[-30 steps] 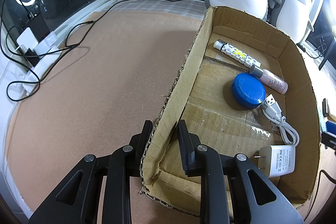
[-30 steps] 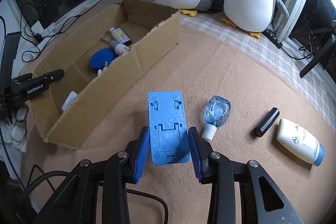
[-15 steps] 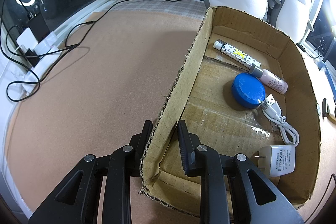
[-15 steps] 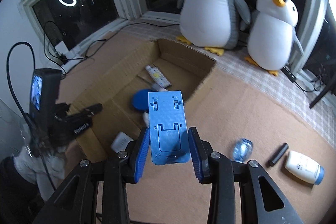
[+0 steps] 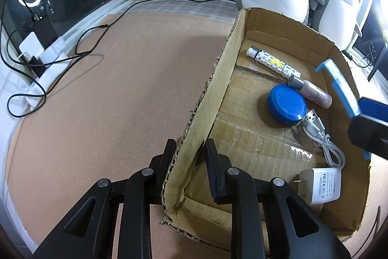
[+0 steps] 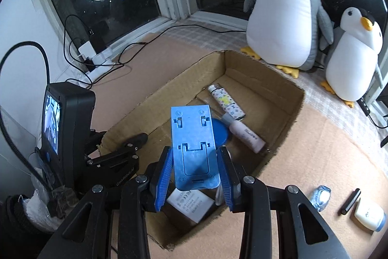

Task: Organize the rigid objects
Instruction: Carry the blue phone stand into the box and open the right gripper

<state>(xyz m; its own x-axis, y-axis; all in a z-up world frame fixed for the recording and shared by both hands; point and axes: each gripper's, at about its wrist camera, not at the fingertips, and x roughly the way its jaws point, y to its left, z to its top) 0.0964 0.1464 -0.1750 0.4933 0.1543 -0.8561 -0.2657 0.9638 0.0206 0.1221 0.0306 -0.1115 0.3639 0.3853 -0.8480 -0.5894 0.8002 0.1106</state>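
In a second my right tool (image 6: 195,168) has carried the blue phone stand (image 6: 193,142) from the floor to above the cardboard box (image 6: 288,113), jaws clamped on its sides. My left tool (image 5: 188,162) hasn't budged, pinched shut on the box's wall, likely to steady it. Only the right view shows the dropper bottle (image 6: 320,197), black tube (image 6: 350,204) and lotion bottle (image 6: 369,216) left outside; the left shows the charger (image 5: 323,186) clearly.

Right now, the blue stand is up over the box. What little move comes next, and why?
Probably lower it and let go. The right gripper holds the blue stand above the cardboard box, over the blue round tin and white charger. The left gripper clamps the box wall, steadying it.
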